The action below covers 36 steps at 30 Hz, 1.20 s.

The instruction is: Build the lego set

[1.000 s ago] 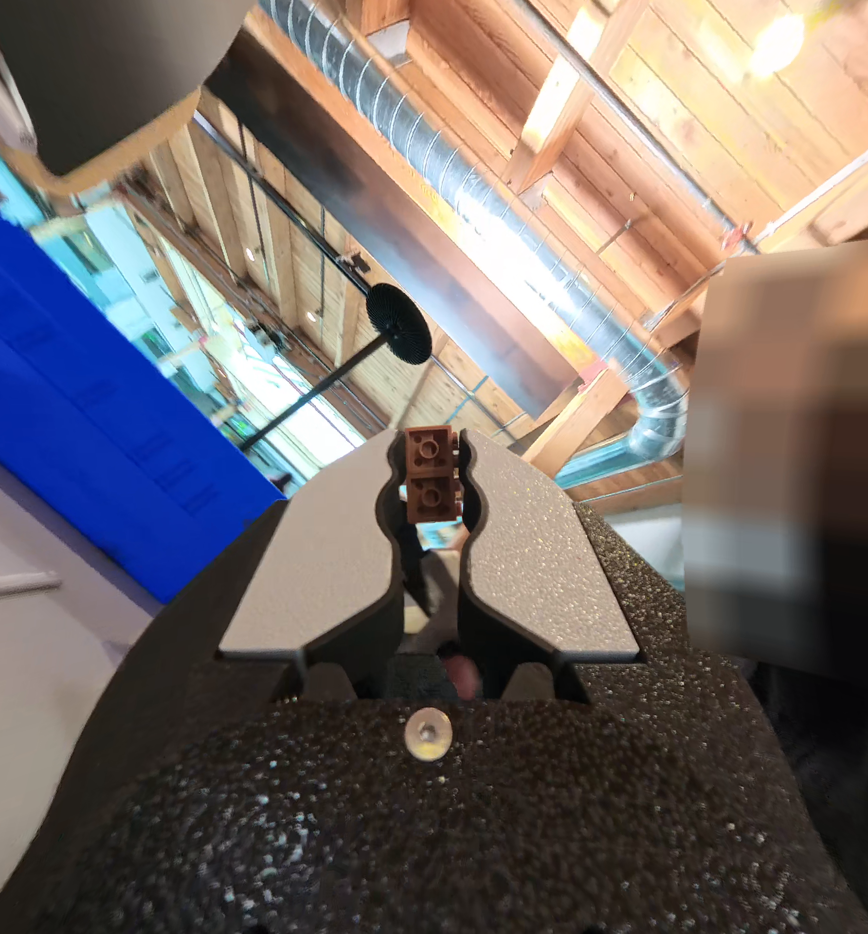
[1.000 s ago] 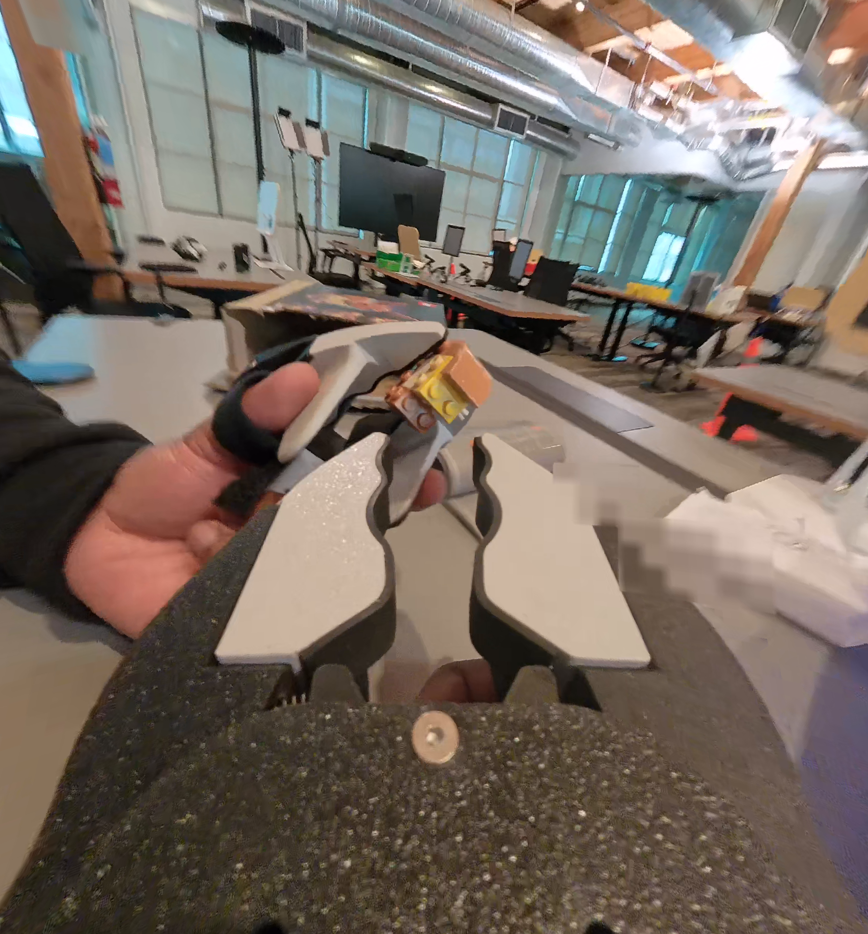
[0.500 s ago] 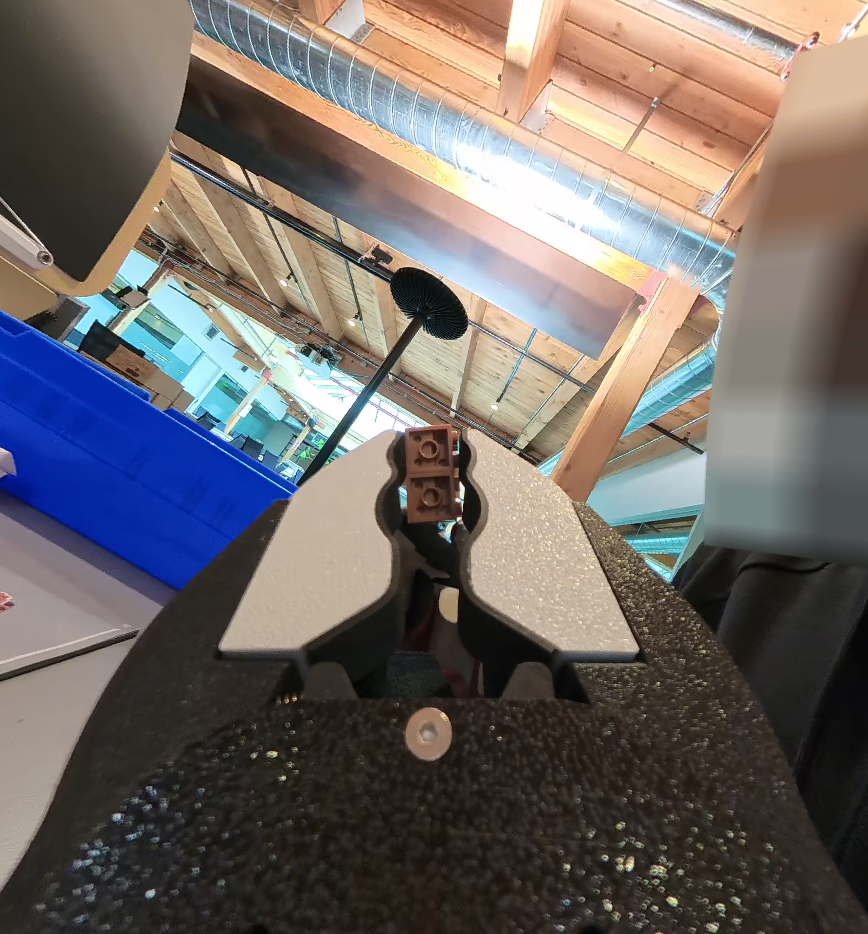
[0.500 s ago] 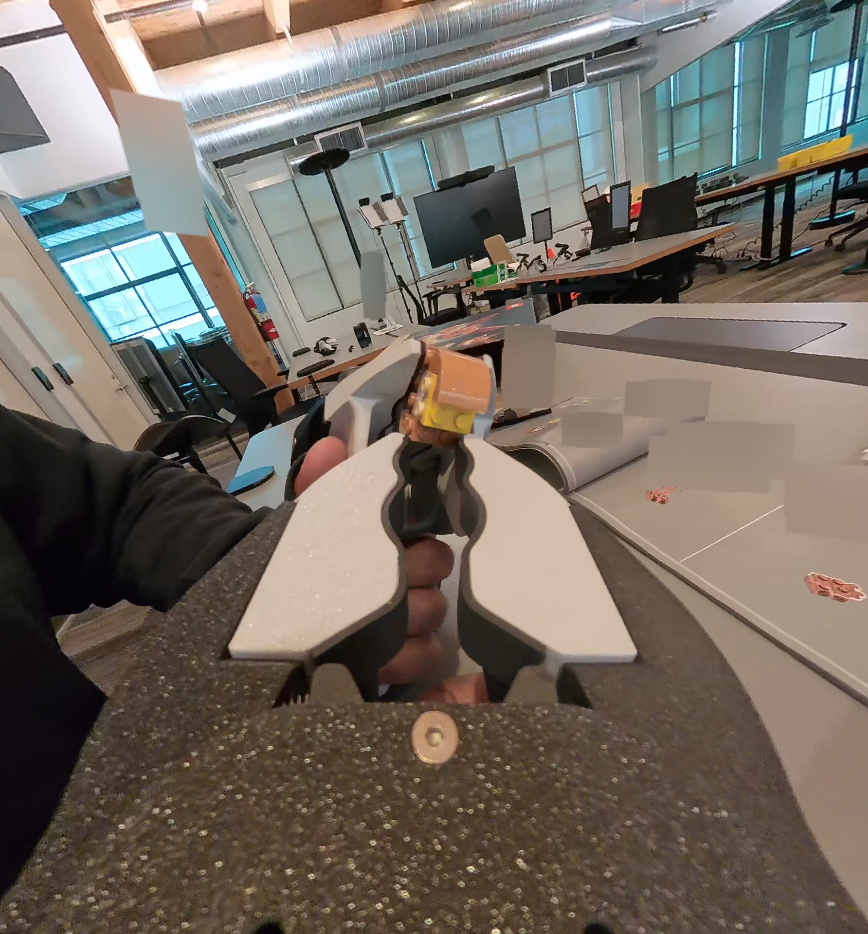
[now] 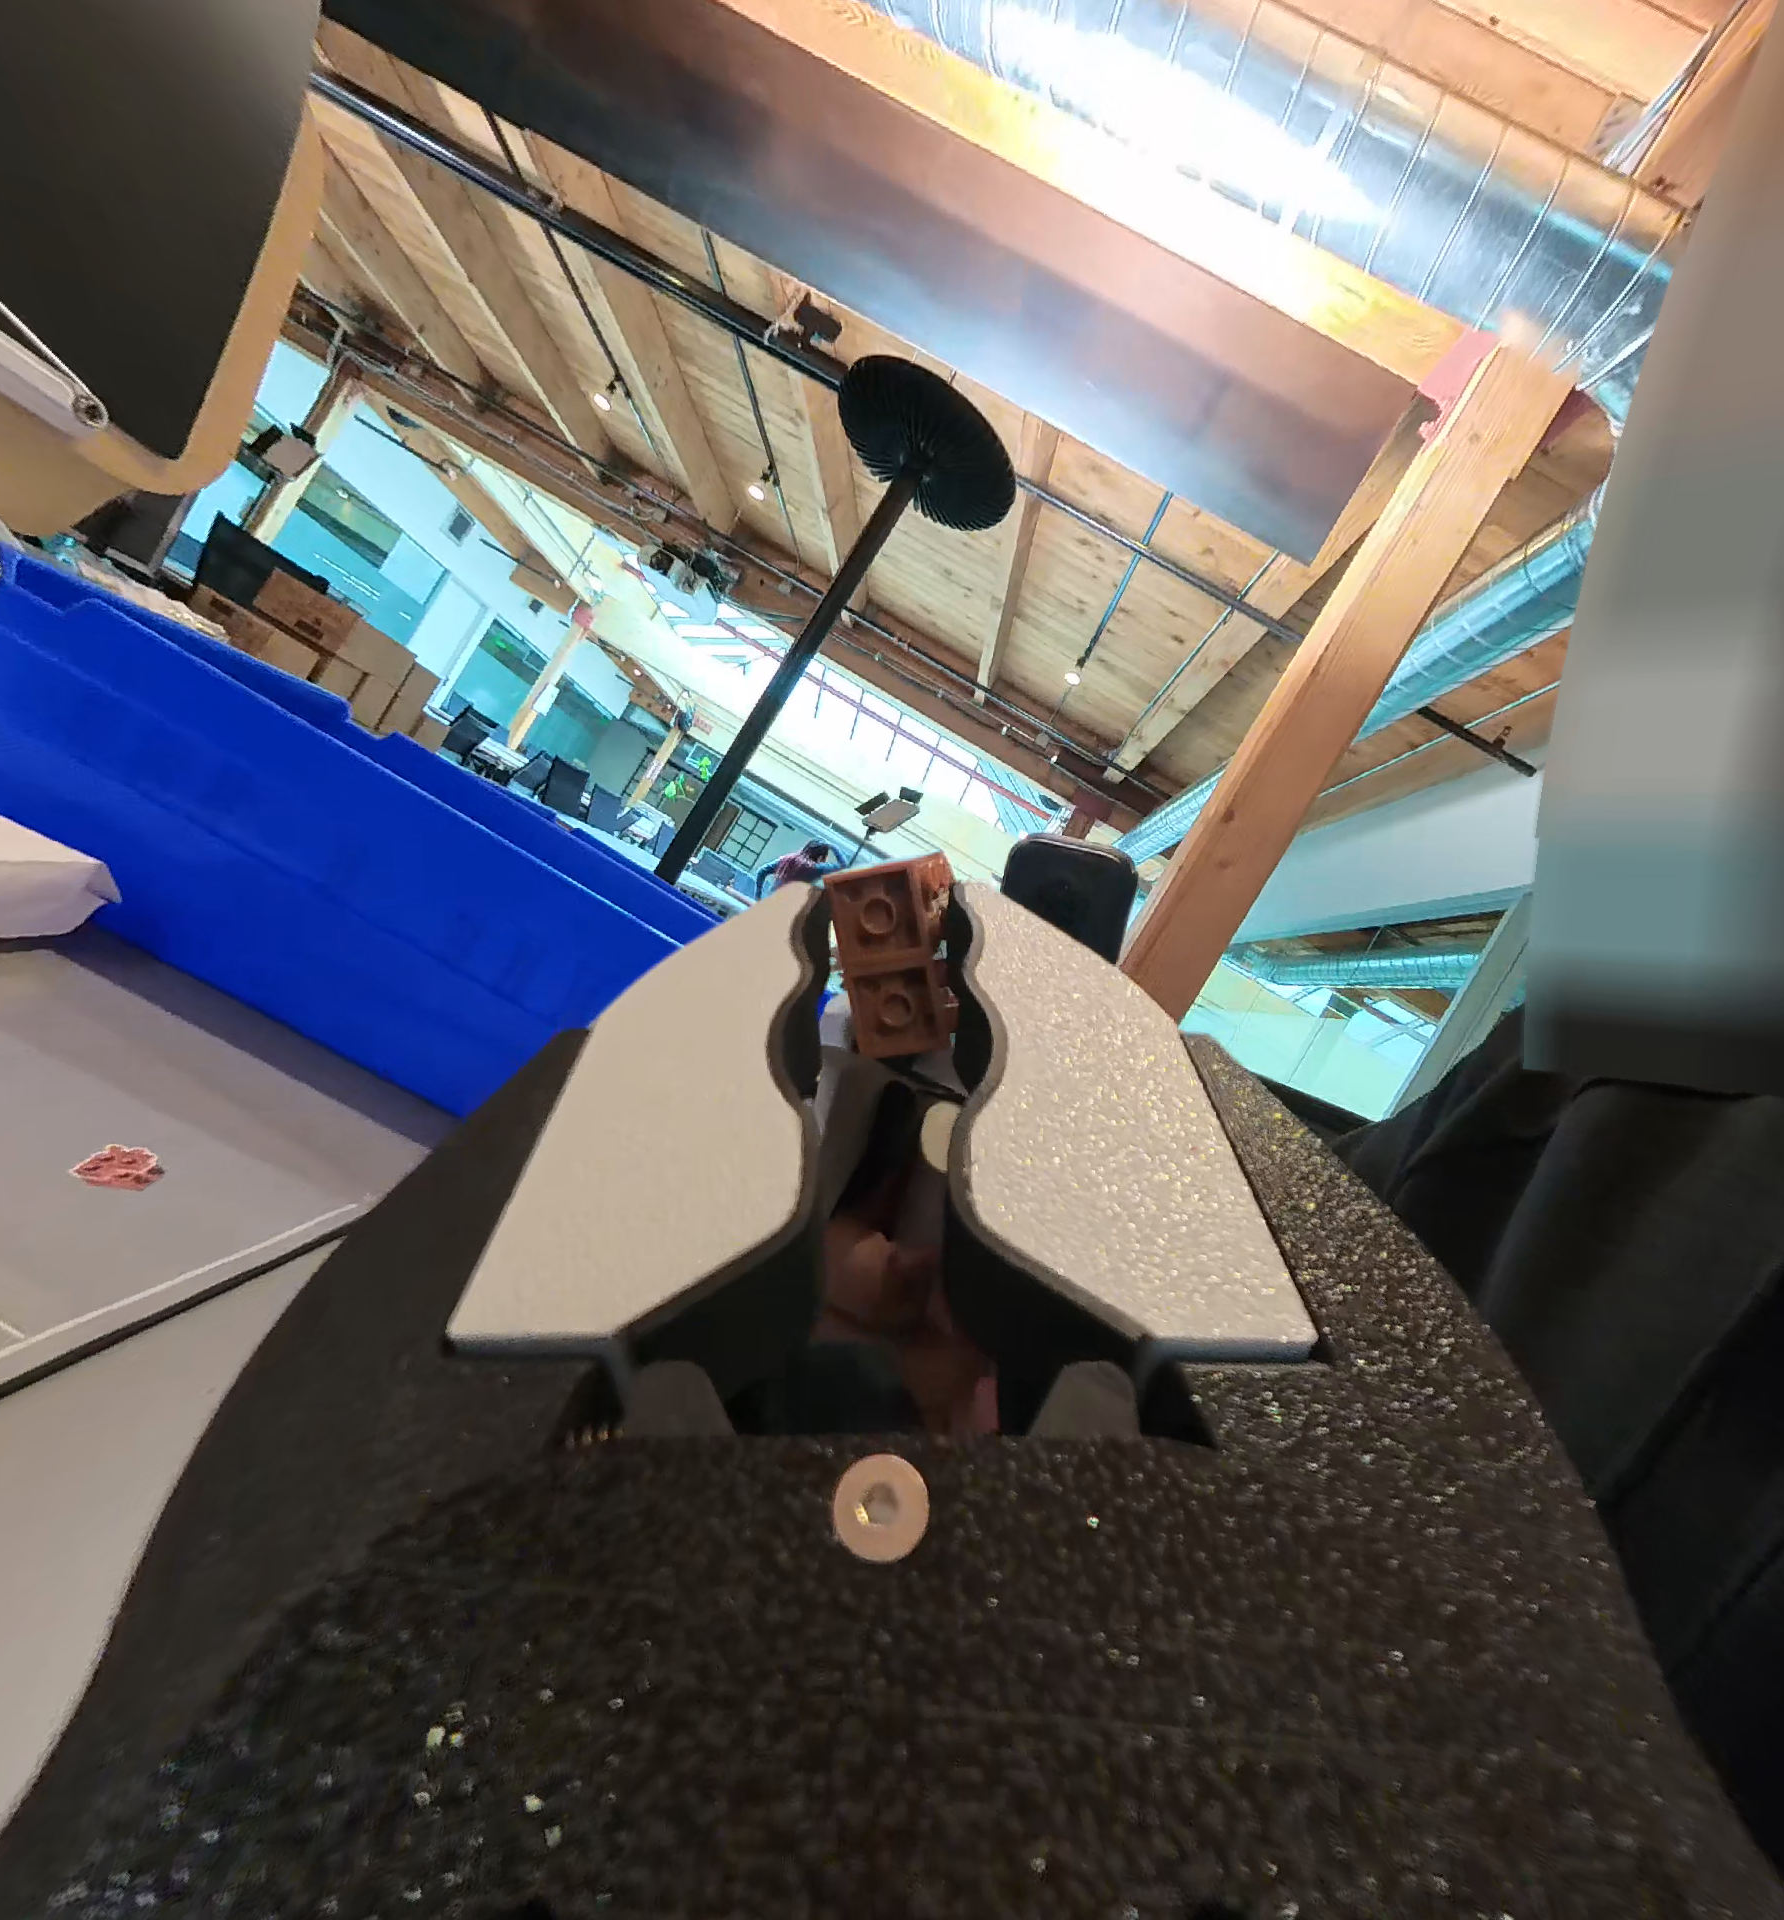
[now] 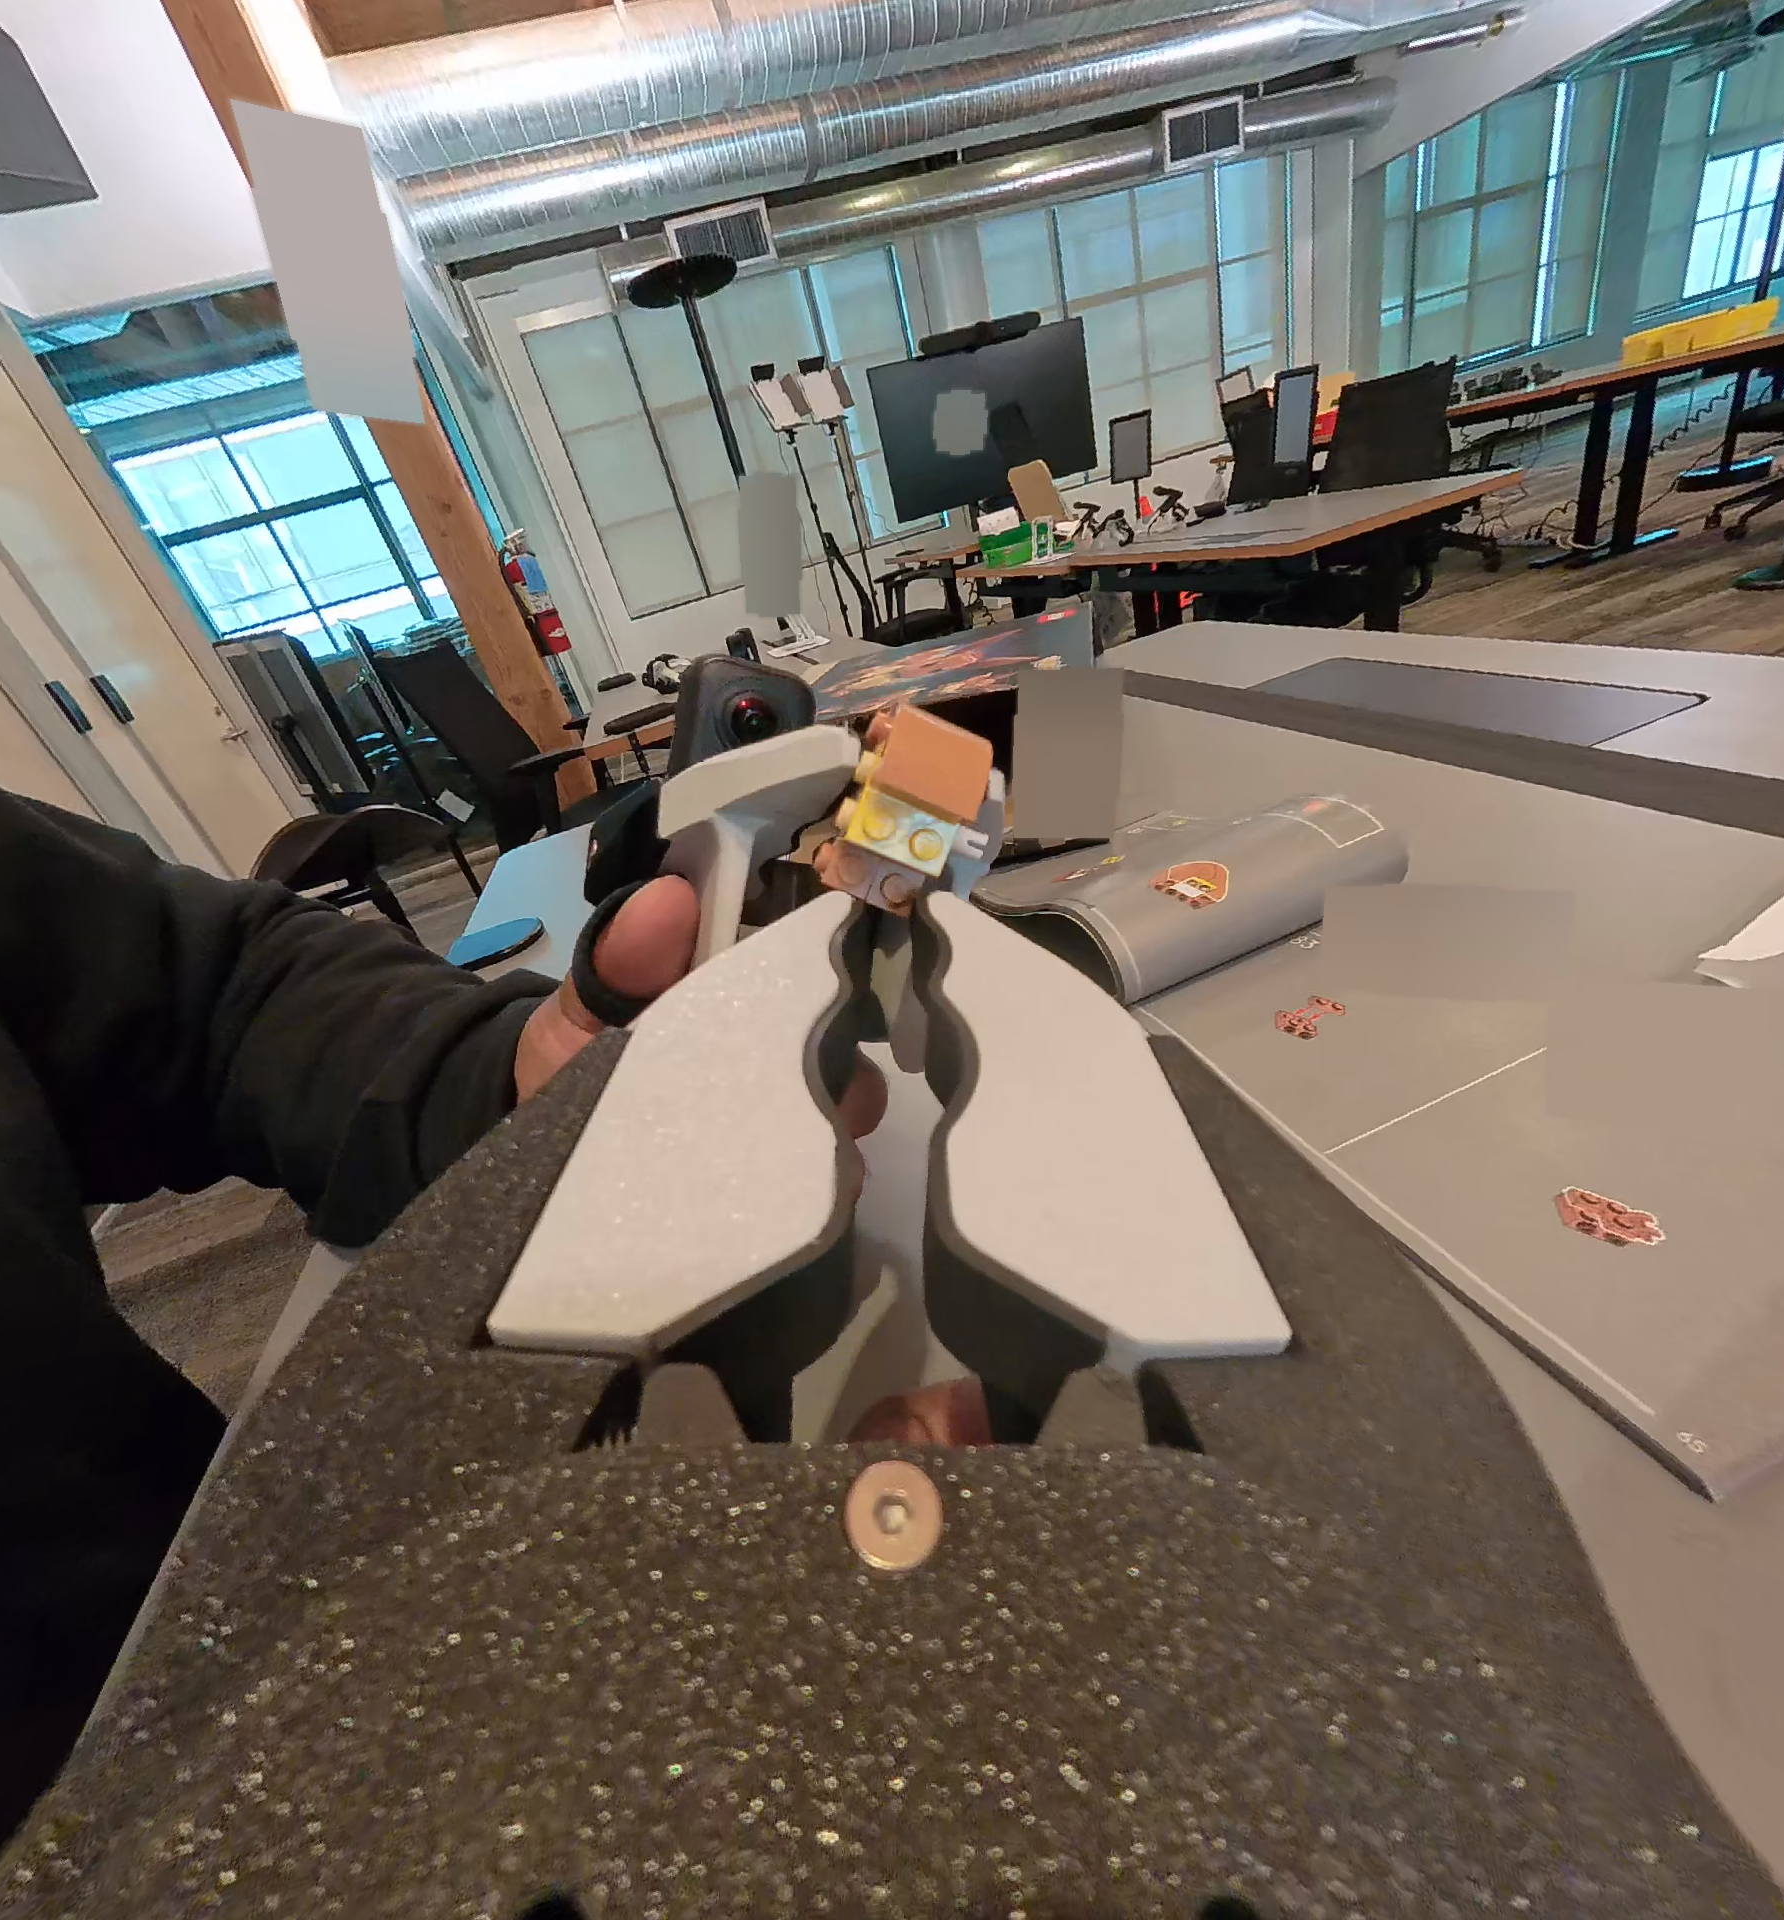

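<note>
Both grippers are held up off the table (image 6: 1553,810) and meet tip to tip on 1 small brick cluster (image 5: 886,966).

- Left gripper (image 5: 888,920): fingers drawn in, pinching the cluster at its tip. The brown studded face, 2 studs showing, points back toward its camera. The right wrist view shows the same cluster with a tan block on top, a yellow 2-stud piece under it and brown/grey bits at the bottom.
- Right gripper (image 6: 886,906): fingers nearly together, tips right at the cluster's lower corner. I can't tell whether the pads press on it or just sit beside it.
- Hand (image 6: 618,966) on the left gripper is just left of the right gripper's tips.
- Blue bin (image 5: 244,831) lies left of the left gripper.
- Open booklet (image 6: 1231,883) lies on the table, right of the right gripper.
</note>
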Each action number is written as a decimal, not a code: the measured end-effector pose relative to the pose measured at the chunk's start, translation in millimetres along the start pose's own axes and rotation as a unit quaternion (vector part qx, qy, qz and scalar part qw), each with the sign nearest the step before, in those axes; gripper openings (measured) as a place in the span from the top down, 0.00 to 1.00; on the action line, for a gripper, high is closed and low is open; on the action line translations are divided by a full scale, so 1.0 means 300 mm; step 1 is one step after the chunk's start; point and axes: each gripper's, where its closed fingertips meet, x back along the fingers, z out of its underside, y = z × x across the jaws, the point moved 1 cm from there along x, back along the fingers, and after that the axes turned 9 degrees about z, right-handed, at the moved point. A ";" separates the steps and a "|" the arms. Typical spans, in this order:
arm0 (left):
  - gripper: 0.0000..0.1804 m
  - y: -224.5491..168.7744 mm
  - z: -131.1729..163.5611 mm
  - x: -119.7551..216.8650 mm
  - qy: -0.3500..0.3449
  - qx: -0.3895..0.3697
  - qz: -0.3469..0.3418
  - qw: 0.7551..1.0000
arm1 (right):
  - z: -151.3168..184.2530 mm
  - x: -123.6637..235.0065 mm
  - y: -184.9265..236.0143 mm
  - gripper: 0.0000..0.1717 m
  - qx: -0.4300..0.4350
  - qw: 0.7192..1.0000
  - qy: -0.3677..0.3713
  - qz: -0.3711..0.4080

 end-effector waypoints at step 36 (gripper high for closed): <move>0.89 -0.084 -0.017 -0.015 -0.154 0.118 0.168 0.967 | -0.060 0.009 0.082 0.89 0.102 0.988 -0.028 0.114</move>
